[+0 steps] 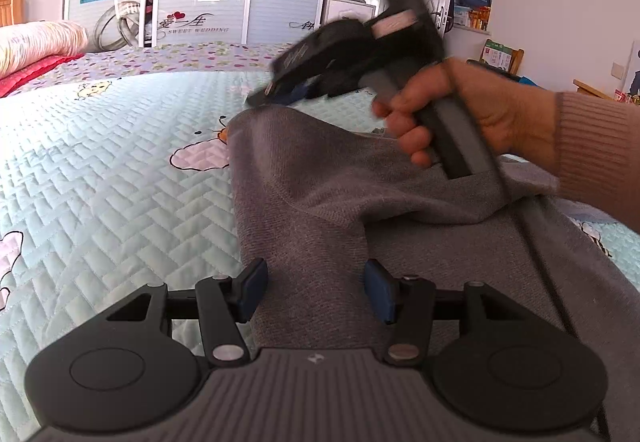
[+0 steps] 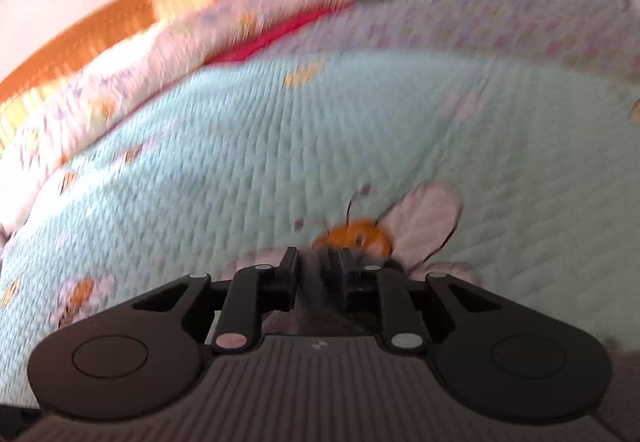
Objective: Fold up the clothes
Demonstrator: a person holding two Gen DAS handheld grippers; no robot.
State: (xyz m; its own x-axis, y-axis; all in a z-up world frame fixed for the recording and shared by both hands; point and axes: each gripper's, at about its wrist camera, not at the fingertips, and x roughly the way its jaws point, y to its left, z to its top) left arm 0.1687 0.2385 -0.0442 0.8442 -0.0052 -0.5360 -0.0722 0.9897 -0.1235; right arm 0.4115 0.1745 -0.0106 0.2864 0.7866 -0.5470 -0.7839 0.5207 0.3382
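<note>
The left hand-held gripper (image 1: 316,292) stands open, and the grey garment (image 1: 360,202) passes between its blue pads (image 1: 378,290) without being pressed. The right hand-held gripper (image 1: 276,92), held by a hand (image 1: 460,110), has its jaws nearly together at the far upper corner of the garment; its own camera shows grey cloth between the fingers (image 2: 290,266), but blur hides whether they pinch it. The garment lies on the bed's pale green quilt (image 1: 100,162), partly lifted there.
</note>
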